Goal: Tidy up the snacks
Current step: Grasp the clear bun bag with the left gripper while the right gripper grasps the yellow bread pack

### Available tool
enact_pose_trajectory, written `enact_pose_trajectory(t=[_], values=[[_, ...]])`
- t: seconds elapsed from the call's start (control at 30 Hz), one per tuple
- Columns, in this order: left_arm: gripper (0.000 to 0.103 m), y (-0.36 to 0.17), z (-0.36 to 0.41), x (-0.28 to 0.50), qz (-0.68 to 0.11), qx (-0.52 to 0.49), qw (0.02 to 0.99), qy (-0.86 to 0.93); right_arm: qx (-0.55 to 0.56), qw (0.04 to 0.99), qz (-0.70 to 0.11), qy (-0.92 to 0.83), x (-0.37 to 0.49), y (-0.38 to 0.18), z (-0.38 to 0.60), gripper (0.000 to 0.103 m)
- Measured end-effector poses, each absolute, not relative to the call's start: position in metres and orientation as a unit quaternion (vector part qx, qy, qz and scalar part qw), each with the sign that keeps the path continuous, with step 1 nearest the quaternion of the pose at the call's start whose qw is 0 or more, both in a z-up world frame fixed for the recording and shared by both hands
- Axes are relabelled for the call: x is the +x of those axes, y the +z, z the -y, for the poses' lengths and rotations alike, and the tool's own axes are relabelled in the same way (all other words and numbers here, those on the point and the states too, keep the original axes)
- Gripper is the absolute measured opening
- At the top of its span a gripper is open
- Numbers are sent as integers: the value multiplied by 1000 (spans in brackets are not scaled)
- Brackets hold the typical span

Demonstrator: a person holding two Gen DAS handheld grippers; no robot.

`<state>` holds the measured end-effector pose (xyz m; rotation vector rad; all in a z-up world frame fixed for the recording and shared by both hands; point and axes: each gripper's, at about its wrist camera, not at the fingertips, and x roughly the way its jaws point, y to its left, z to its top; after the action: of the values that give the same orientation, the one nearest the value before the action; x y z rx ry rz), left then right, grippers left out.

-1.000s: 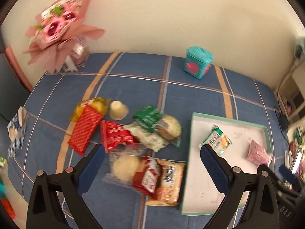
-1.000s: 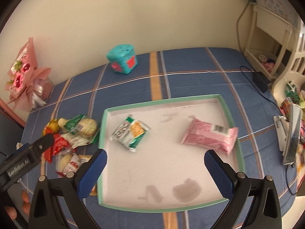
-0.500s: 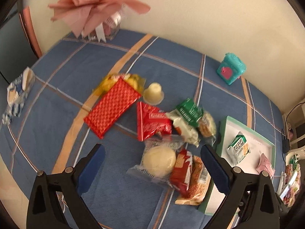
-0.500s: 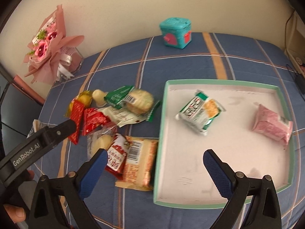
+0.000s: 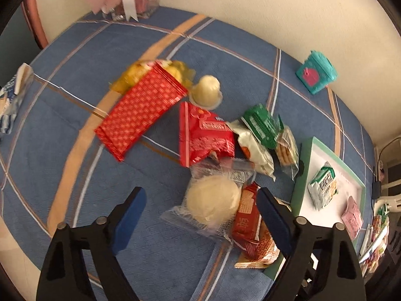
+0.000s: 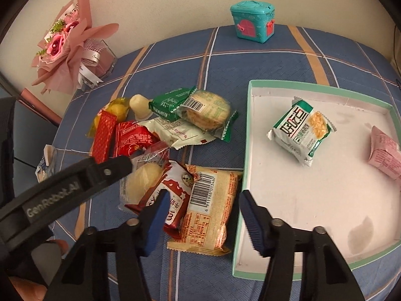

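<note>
A pile of snack packets lies on the blue plaid cloth left of a green-rimmed white tray (image 6: 246,130) (image 5: 304,160). My left gripper (image 5: 200,209) is open, its fingers either side of a clear-wrapped pale bun (image 5: 213,202) (image 6: 142,179). My right gripper (image 6: 203,213) is open just above a tan barcode packet (image 6: 213,210), beside a red-and-white packet (image 6: 170,190). Further back lie a long red packet (image 5: 141,110), a red pouch (image 5: 204,135), a green packet (image 6: 171,102) and a jelly cup (image 5: 206,90). The tray holds a green-white packet (image 6: 302,131) and a pink packet (image 6: 384,153).
A teal toy house (image 6: 253,21) stands at the back by the wall. A pink flower bouquet (image 6: 65,42) stands at the back left. A blue-white wrapper (image 5: 12,100) lies at the cloth's left edge. The left gripper's arm (image 6: 62,188) crosses the right wrist view.
Both grippers have moved left and down onto the snack pile. The left gripper now straddles the bun. The right gripper left the tray and narrowed over the tan packet.
</note>
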<state>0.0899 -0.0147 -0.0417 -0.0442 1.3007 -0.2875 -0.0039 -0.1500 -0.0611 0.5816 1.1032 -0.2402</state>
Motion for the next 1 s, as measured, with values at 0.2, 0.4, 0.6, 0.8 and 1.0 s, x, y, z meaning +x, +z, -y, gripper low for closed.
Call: enact_pose_trajectory(t=[0.2,0.4,0.6,0.8,1.0], values=[[79,-54,22,92,-615,-19,775,-140,274,795,-529,-115,-1,-72,150,47],[78,-66,26,96,-625,-13,768,-135,268,792,-537,-118,2,-73,149,44],[76,-75,26,99,-635,-10,764,-118,280,777,-552,-116,7,-86,149,44],[72,-77,15,104,-634,-12,767,-95,262,782,-554,-115,14,-85,142,44],[69,-90,11,105,-645,-13,758,-95,234,782,-564,-126,22,-90,136,40]])
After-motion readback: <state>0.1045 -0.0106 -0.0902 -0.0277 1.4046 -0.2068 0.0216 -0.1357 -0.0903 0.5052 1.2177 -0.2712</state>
